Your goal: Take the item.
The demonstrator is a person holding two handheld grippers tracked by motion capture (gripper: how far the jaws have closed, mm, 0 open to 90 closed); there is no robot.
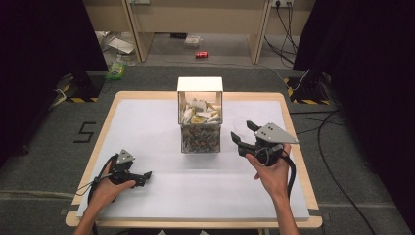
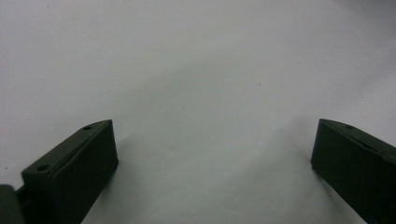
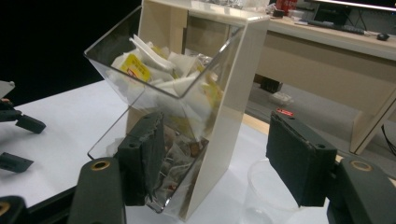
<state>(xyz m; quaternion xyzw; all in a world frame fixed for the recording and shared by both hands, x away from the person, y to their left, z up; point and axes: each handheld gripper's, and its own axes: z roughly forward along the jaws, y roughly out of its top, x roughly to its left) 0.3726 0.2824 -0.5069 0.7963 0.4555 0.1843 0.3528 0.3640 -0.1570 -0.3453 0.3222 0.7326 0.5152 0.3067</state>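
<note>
Currently approach phase: right tongs (image 1: 243,131) apart, empty, beside the sachet dispenser (image 1: 200,115) mid-tabletop (image 1: 147,127); clear cup (image 3: 266,196) near them. Left tongs (image 1: 145,177) apart, idle. Next, I'd guess: line up on a sachet.

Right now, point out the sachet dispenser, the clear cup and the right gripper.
dispenser (image 3: 233,93), right gripper view, cream side wall.
cup (image 3: 261,196), right gripper view, clear wall below the rim.
right gripper (image 1: 243,131), high view, gap between its tips.

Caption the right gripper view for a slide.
Open right gripper faces a clear-fronted dispenser stocked with sachets, clear plastic cup beside it.
</note>
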